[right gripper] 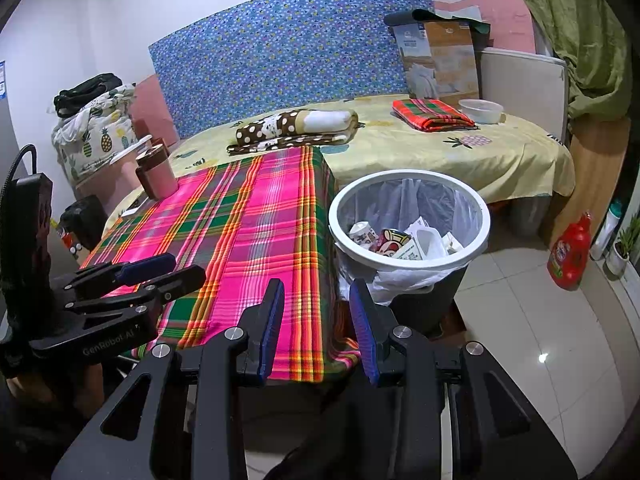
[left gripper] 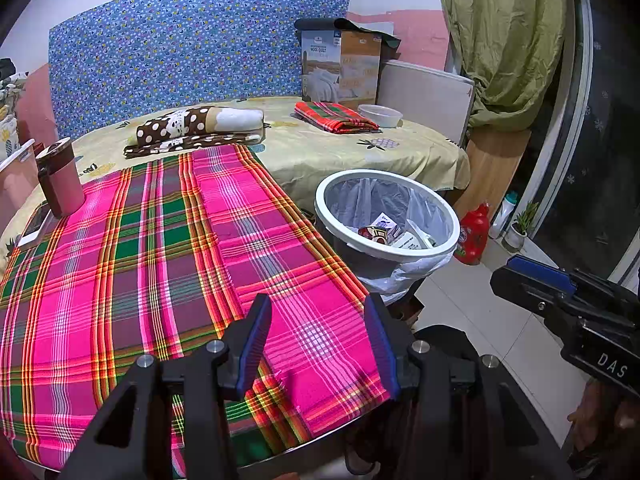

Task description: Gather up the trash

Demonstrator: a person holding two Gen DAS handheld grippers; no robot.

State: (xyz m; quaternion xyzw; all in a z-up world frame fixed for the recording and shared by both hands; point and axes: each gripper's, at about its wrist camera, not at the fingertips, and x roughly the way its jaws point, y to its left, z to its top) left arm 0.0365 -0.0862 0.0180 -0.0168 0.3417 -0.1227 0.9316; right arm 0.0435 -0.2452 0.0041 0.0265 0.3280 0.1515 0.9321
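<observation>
A white-rimmed trash bin lined with a clear bag stands on the floor right of the table; it also shows in the right wrist view. Several pieces of trash lie inside it: cartons and wrappers, also seen in the right wrist view. My left gripper is open and empty above the near edge of the pink plaid tablecloth. My right gripper is open and empty over the cloth's near right corner, left of the bin. Each gripper shows in the other's view: the right, the left.
A pink-and-brown cup stands at the cloth's far left, next to a phone. Behind is a bed with folded blankets, a red plaid cloth, a white bowl and a box. A red bottle stands on the floor.
</observation>
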